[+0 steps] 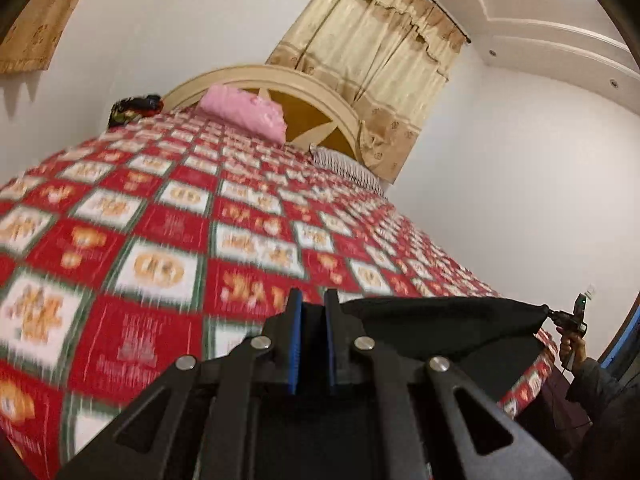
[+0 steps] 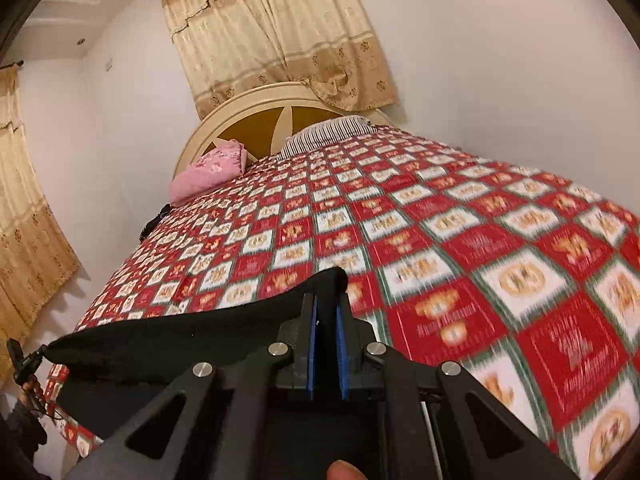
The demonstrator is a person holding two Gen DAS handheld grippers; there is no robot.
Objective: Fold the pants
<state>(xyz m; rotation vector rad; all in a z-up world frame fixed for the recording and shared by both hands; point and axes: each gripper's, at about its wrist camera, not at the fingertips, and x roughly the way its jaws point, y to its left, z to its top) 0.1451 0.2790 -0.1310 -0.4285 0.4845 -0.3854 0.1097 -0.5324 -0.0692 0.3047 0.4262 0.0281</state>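
Blue-padded fingers (image 1: pixel 295 340) of the left gripper (image 1: pixel 312 304) stand nearly together, clamped on one end of the black pants (image 1: pixel 440 324); the cloth runs from between the jaws off toward three o'clock in the left wrist view. At its far end, near the picture's edge, the right gripper (image 1: pixel 560 316) pinches the other corner, with the person's right hand (image 1: pixel 570 346) below it.

From the right wrist view the mirror holds — the right gripper (image 2: pixel 325 306) has its blue pads (image 2: pixel 340 344) close together on the black pants (image 2: pixel 180 344), a fold of cloth bunching up over the fingertips toward twelve o'clock. The fabric stretches away toward nine o'clock, where the left gripper (image 2: pixel 30 358) holds its tip and the left hand (image 2: pixel 32 390) shows below.

So the pants hang taut between the two grippers, long axis running side to side across the near edge of the bed, held just above the bedspread (image 1: pixel 180 220).

The bedspread is a red, white and green checker of squares with orange figures; lettering sits in the red squares, but blur makes it unreadable. Toward twelve o'clock lie a pink pillow (image 1: pixel 244 114) and a striped pillow (image 1: pixel 348 166) against a cream headboard (image 1: pixel 320 92), with beige curtains (image 1: pixel 380 48) on the wall behind. A fingertip (image 2: pixel 344 470) shows at six o'clock in the right wrist view.
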